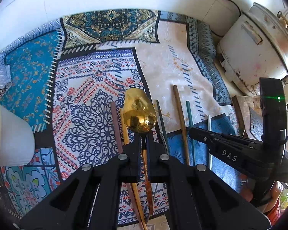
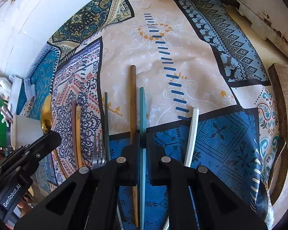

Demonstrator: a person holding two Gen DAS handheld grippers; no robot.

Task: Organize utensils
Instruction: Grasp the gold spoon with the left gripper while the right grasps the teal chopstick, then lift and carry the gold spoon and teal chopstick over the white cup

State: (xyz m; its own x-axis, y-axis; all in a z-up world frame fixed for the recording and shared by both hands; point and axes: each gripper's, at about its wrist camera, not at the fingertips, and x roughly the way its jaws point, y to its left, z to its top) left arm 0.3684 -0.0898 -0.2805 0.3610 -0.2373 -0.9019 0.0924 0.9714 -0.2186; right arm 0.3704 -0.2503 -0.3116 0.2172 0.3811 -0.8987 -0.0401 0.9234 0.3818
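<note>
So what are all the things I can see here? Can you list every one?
gold spoon: one, shiny gold, held up in the left jaws
teal utensil: one, teal handle, between the right jaws
brown handle: one, wooden brown, beside the teal one
white handle: one, white, right of the teal one
fork: one, dark grey, left of the brown handle
tablecloth: one, blue and cream patchwork, under everything
white cup: one, white, far left
left gripper: black, shut on the spoon
right gripper: black, shut on the teal utensil
</note>
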